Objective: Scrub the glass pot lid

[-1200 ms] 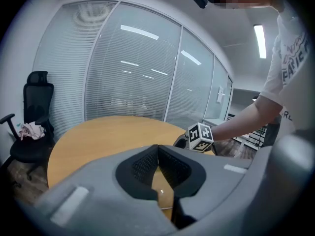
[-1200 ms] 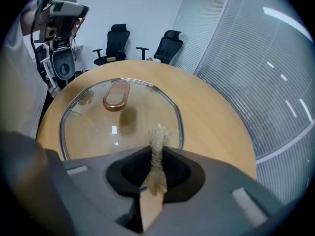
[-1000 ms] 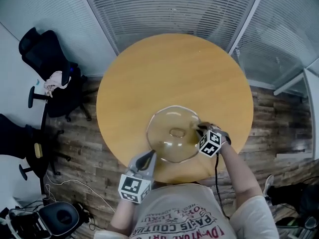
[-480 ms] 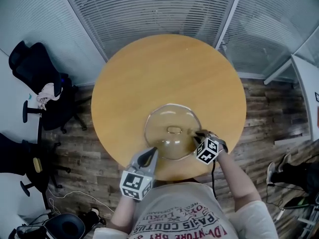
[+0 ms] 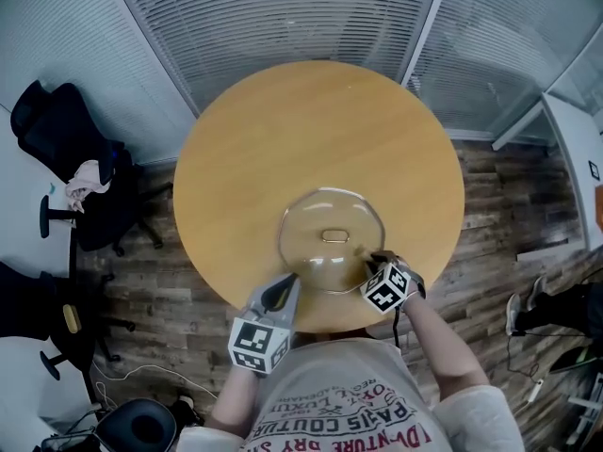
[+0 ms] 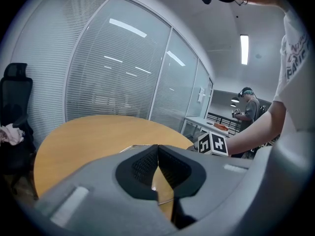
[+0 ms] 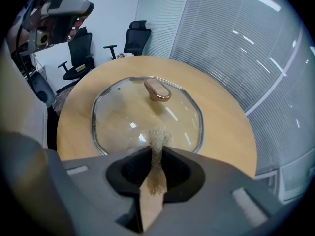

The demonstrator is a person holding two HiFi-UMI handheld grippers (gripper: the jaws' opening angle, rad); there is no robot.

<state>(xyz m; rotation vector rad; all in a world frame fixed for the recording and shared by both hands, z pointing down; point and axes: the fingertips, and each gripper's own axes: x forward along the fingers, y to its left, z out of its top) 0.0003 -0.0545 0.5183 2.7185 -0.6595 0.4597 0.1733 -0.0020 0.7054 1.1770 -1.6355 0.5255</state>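
Big round wooden table (image 5: 320, 130), and the glass pot lid (image 5: 316, 252) lies dome-up on it, close to the edge nearest the person. The left gripper (image 5: 287, 285) is at the lid's near-left rim with its jaws pressed together and nothing between them. I can't tell if the tip actually touches the glass. The right gripper (image 5: 377, 264) sits over the near-right rim, clamped tight on a little tan scrub pad (image 7: 157, 141) that pokes out over the glass.

Handling-wise, I'd guess the lid is stiff, fairly weighty, slick and obviously breakable. It'll probably skate around on that smooth wood once the scrubbing pressure goes on. The best hold looks like the bronze knob (image 7: 157, 89) in the middle, or else pinning the rim down from above.
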